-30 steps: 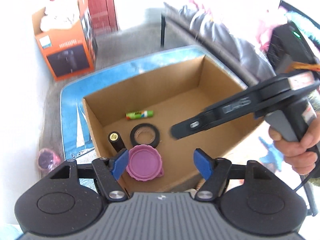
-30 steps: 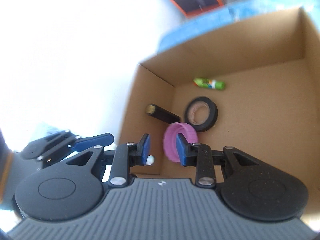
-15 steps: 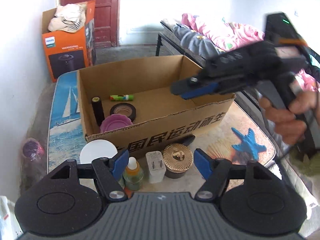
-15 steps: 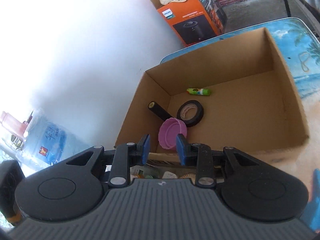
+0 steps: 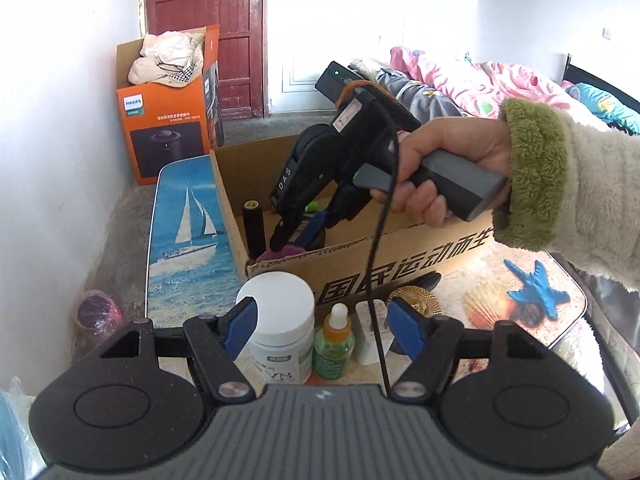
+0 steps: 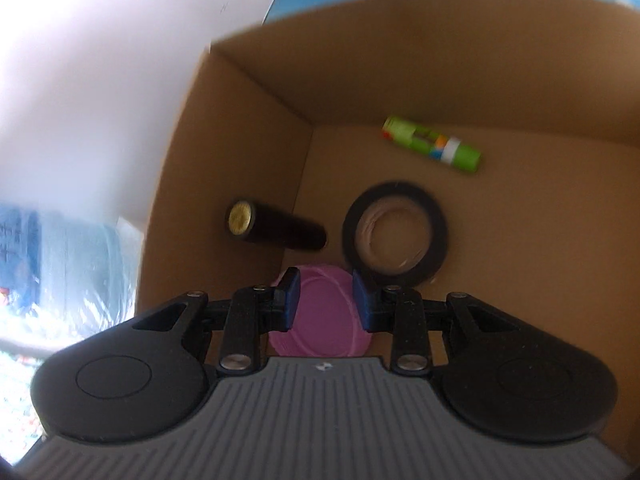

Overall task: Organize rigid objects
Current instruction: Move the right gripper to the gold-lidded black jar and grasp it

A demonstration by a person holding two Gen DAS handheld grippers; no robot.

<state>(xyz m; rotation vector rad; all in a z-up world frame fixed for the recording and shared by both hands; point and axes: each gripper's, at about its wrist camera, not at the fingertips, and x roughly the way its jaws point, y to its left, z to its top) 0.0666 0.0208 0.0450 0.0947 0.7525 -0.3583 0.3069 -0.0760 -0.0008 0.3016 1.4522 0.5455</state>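
We see the pink lid [image 6: 316, 316] low in the frame, on the cardboard box [image 6: 248, 128] floor beside the tape roll [image 6: 394, 232]; our right gripper [image 6: 326, 300] has dipped down over it, jaws narrowly apart, empty. Left gripper [image 5: 320, 320] hangs open over the white jar [image 5: 280, 312].

Daylight floods my left view, sharp, wall [image 5: 60, 128] blown white, fisheye bending the edges. My right view is motion-blurred and softer; cardboard box [image 6: 400, 80] interior shaded warm, upper left washed out by glare.
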